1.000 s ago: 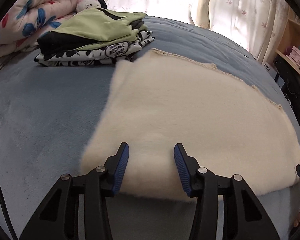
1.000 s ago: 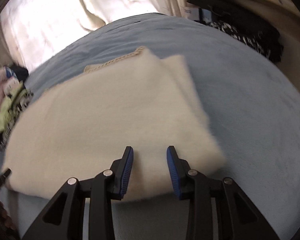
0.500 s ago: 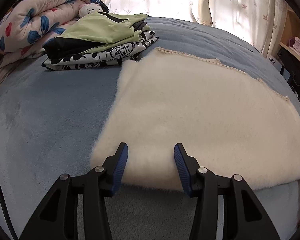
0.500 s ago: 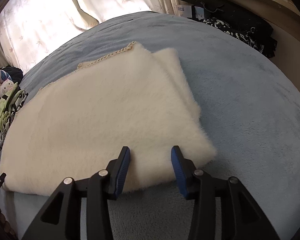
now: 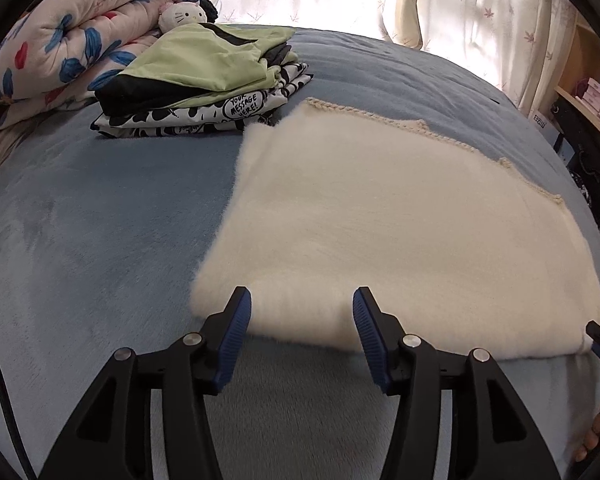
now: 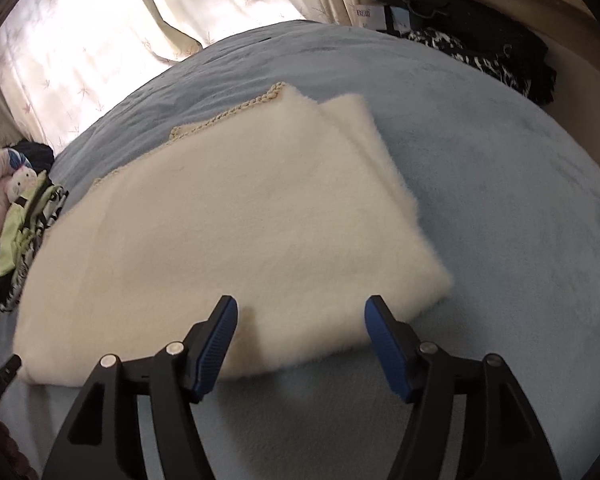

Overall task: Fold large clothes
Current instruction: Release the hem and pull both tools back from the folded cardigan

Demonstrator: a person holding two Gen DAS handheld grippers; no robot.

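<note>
A folded cream fleece garment (image 5: 400,236) is seen lying flat on a blue bed cover (image 5: 84,240), its near folded edge just ahead of both tools and its far edge trimmed with a knitted border (image 5: 384,120). Bare blue cover is left open to the left of the left gripper (image 5: 302,336) and to the right of the right gripper (image 6: 300,340), with a further strip beneath each pair of fingers. Beyond the garment's far left corner, 1 stack of folded clothes (image 5: 204,84) is placed, its edge just beside that corner; behind it 1 rolled floral quilt (image 5: 72,36) and 1 small plush toy (image 5: 182,14) are seen. Curtains (image 5: 440,4) close off the far side, and shelving (image 6: 480,12) stands beyond the bed to the right.

Both grippers are held tilted downward over the near edge. The jaws of both have just been opening; each pair is released, nothing is pinched, and the fleece edge is framed between the blue pads (image 6: 216,344) without being pressed. 2 grippers and 1 cream garment are counted.
</note>
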